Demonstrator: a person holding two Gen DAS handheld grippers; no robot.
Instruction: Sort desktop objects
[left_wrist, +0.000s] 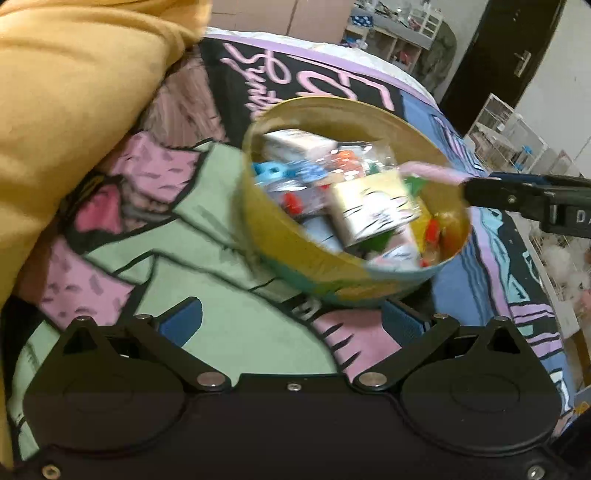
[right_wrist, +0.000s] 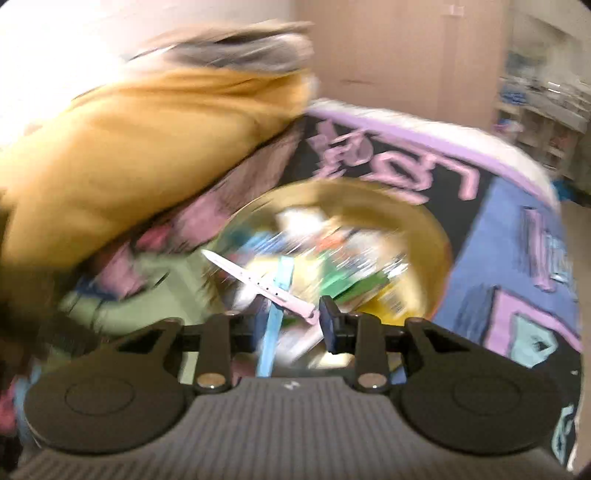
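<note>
A round gold tin (left_wrist: 295, 254) full of small boxes and packets stands on the printed bedcover; it also shows, blurred, in the right wrist view (right_wrist: 432, 236). My left gripper (left_wrist: 293, 321) is open, its blue pads (left_wrist: 184, 317) spread wide just in front of the tin's near wall. My right gripper (right_wrist: 291, 321) is over the tin's rim and holds a pink strap (right_wrist: 258, 284) by its end; a light blue strip (right_wrist: 273, 321) hangs by it. In the left wrist view the right gripper (left_wrist: 480, 188) comes in from the right with the pink strap (left_wrist: 432, 171) over the tin.
A person's yellow-sleeved arm (left_wrist: 74, 110) lies across the left side of the bedcover (left_wrist: 221, 314). Shelves and wire racks (left_wrist: 517, 133) stand beyond the bed at the right, and a dark door (left_wrist: 498, 55) at the back.
</note>
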